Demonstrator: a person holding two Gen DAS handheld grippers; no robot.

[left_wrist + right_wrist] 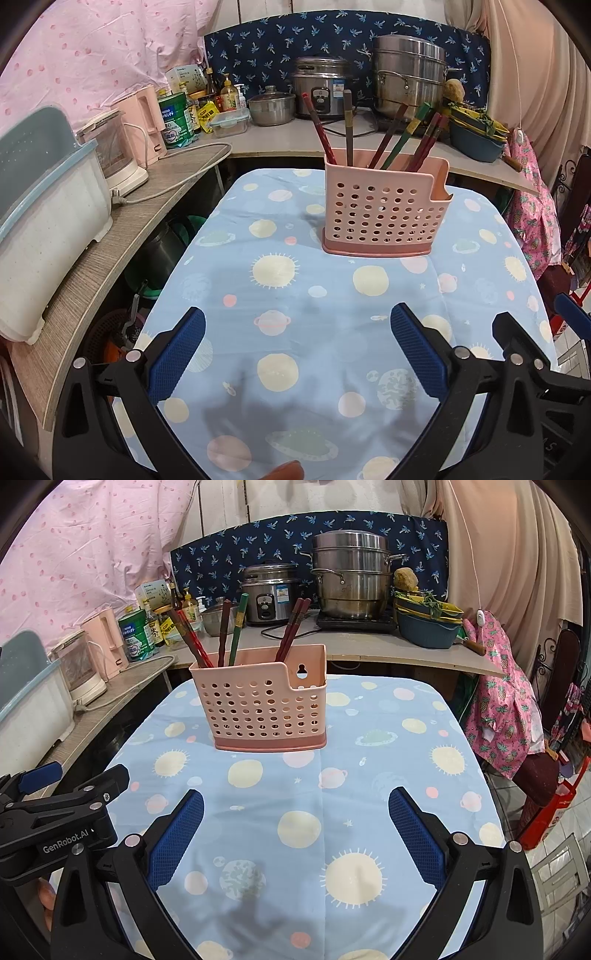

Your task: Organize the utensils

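A pink perforated utensil holder (380, 206) stands upright on the table with the blue planet-print cloth (314, 314). It also shows in the right wrist view (264, 705). Several chopsticks (391, 136) stand in it, red, brown and green (236, 631). My left gripper (297, 325) is open and empty, above the cloth, short of the holder. My right gripper (295, 805) is open and empty, beside the left one. The left gripper's body (55, 812) shows at the left of the right wrist view, and a right gripper's finger (572, 314) at the right edge of the left one.
A wooden counter (122, 229) runs along the left with a white dish rack (44, 221), a kettle (118, 155) and bottles. The back counter holds a rice cooker (321, 88), a steel steamer pot (410, 77) and a blue bowl (476, 140). Pink clothing (506, 701) hangs at the right.
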